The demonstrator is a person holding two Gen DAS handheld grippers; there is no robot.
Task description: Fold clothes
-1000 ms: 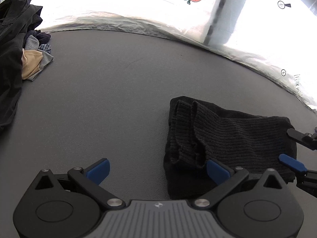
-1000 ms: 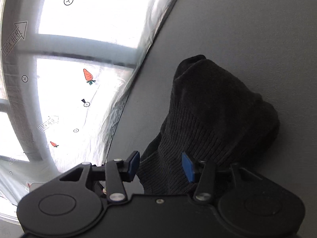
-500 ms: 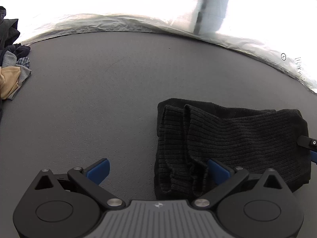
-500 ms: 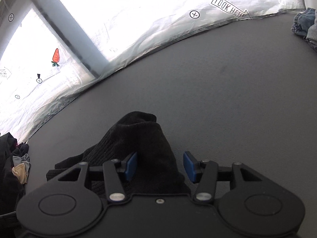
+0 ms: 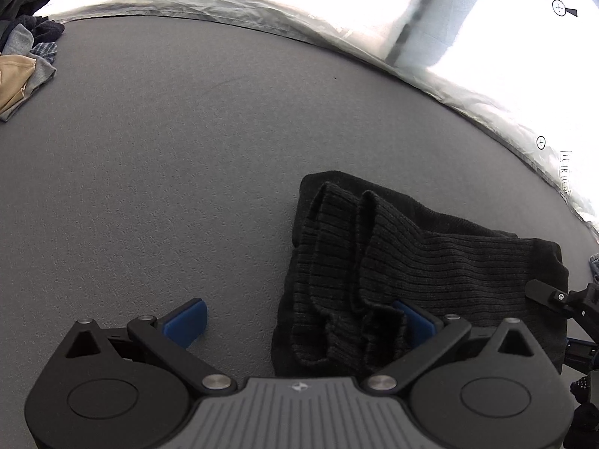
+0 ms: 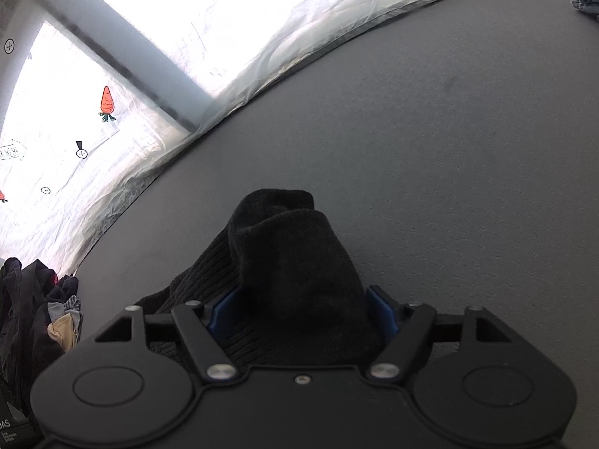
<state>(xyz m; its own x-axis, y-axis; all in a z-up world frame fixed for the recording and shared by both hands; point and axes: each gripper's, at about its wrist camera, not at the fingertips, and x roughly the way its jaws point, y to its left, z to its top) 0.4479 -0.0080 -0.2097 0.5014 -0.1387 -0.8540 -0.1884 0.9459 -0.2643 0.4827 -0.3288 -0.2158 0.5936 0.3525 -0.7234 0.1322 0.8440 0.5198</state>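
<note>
- The black socks (image 5: 423, 273) lie flat on the grey mat (image 5: 149, 187), long axis running across from gripper to gripper.
- The left gripper (image 5: 299, 321) gapes wide over the cuffs.
- The right gripper (image 6: 299, 310), nearer the toes, has just been opening; sock sits between its jaws.

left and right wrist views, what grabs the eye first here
A black ribbed sock pair lies folded on the grey table, near both grippers. The right gripper straddles its toe end, jaws just opened wide. A heap of unfolded clothes sits at the far left edge.
</note>
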